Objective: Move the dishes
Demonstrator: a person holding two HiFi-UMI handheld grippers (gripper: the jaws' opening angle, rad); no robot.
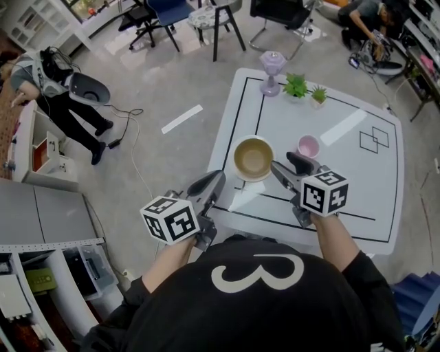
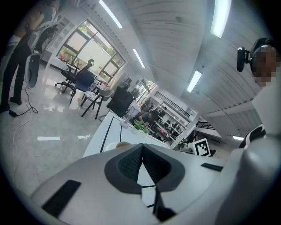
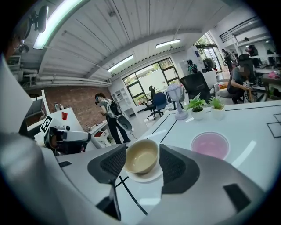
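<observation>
A beige bowl (image 1: 253, 158) stands on a white plate (image 1: 242, 177) near the left front of the white table (image 1: 344, 206). A pink cup (image 1: 308, 146) stands just to its right. My right gripper (image 1: 285, 163) is over the table between bowl and cup, jaws apart and nothing held. In the right gripper view the bowl (image 3: 141, 157) and its plate (image 3: 147, 176) show just ahead, framed by the open right gripper (image 3: 142, 151), with the pink cup (image 3: 210, 145) off to the right. My left gripper (image 1: 214, 177) hovers at the table's left edge; its pads (image 2: 131, 165) meet at the tip.
A purple goblet (image 1: 272, 71) and two small potted plants (image 1: 295, 86) (image 1: 318, 95) stand at the table's far edge. A person (image 1: 58, 96) stands on the floor to the left, near shelves. Office chairs (image 1: 165, 17) are beyond the table; another person (image 1: 364, 20) crouches at the far right.
</observation>
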